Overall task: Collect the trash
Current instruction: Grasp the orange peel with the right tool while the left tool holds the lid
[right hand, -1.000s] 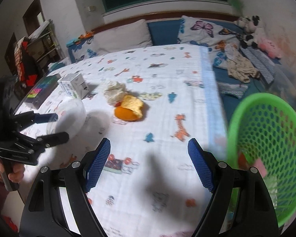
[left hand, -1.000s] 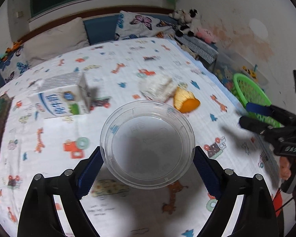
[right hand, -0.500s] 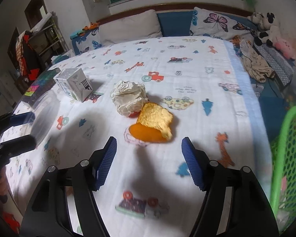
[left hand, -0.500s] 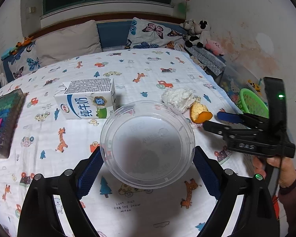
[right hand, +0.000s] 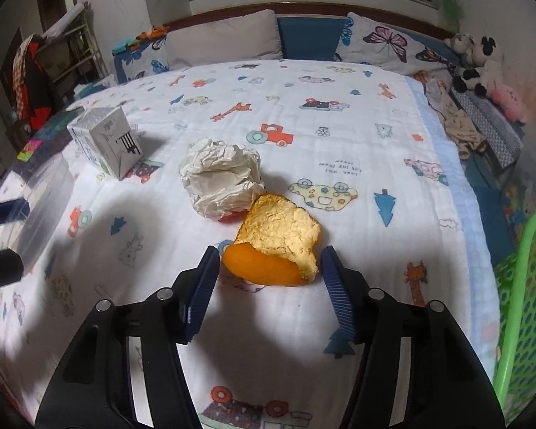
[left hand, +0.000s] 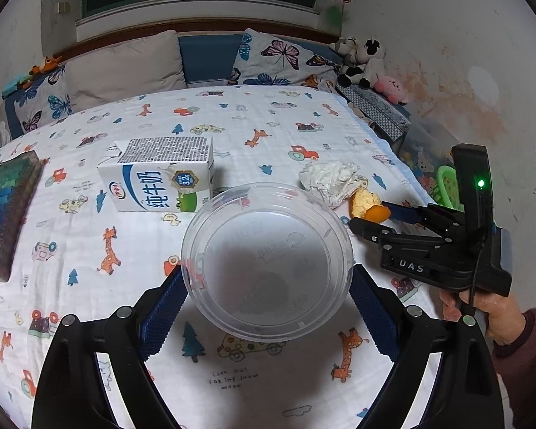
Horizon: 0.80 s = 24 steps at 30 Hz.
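An orange peel lies on the printed bed sheet, just in front of a crumpled white paper ball. My right gripper is low over the sheet with the peel between its blue pads. Its jaws are closing, and a thin gap still shows on each side. In the left wrist view the same gripper reaches in from the right, in a person's hand. My left gripper is shut on a clear round plastic container, held above the sheet.
A white milk carton lies on its side behind the container. A dark box sits at the bed's left edge. A green mesh basket stands beside the bed on the right. Pillows and plush toys line the headboard.
My right gripper has moved forward and down from near the basket to the orange peel, and its jaws have narrowed around it. The left gripper still holds the container.
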Each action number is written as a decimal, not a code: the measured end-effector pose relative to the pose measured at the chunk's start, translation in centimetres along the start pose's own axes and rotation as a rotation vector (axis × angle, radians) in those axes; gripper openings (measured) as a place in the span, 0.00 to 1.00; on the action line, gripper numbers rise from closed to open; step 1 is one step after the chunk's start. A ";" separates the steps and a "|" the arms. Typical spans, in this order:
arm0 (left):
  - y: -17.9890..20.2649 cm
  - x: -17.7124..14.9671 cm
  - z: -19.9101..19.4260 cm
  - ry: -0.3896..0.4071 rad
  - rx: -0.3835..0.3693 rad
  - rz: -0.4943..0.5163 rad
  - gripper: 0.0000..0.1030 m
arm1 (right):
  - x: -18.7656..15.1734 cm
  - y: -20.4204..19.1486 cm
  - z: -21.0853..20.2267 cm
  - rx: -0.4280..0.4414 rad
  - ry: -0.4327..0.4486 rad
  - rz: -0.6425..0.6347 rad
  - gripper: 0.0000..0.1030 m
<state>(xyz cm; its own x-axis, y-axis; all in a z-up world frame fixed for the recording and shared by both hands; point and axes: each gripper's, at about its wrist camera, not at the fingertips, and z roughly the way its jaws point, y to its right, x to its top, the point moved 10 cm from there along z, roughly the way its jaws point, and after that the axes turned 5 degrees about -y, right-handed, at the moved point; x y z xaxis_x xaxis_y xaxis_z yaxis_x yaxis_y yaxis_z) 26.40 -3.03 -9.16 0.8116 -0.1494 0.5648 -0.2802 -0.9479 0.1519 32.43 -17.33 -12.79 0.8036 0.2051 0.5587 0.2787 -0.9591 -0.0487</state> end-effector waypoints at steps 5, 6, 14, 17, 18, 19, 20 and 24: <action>0.6 0.2 0.0 0.004 -0.004 0.009 0.84 | -0.3 -0.2 0.0 -0.032 -0.005 -0.037 0.49; 0.8 0.3 0.0 0.004 -0.006 0.009 0.84 | -0.3 -0.1 -0.1 -0.025 -0.002 -0.028 0.47; 1.7 0.6 -0.1 0.003 -0.017 0.018 0.84 | -1.5 0.9 -2.0 0.050 0.006 0.048 0.40; 2.6 0.9 -0.2 0.009 -0.023 0.031 0.84 | -2.3 1.5 -3.0 0.076 0.007 0.082 0.39; 2.9 0.9 -0.3 0.010 -0.026 0.034 0.84 | -2.6 1.8 -3.4 0.083 0.009 0.095 0.39; 3.2 1.0 -0.3 0.010 -0.029 0.038 0.84 | -3.0 2.0 -3.8 0.084 0.012 0.102 0.38; 3.6 1.1 -0.3 0.011 -0.032 0.043 0.84 | -3.3 2.3 -4.3 0.081 0.017 0.105 0.38; 5.5 1.4 -0.4 0.013 -0.048 0.066 0.84 | -4.3 3.0 -6.1 0.089 0.039 0.127 0.38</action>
<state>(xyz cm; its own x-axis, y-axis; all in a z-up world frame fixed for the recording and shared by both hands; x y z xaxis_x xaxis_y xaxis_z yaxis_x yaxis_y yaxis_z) 25.81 -8.36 -7.21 0.7840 -0.2069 0.5853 -0.3572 -0.9215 0.1527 26.58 -22.30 -10.28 0.8145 0.0742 0.5754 0.2236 -0.9553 -0.1933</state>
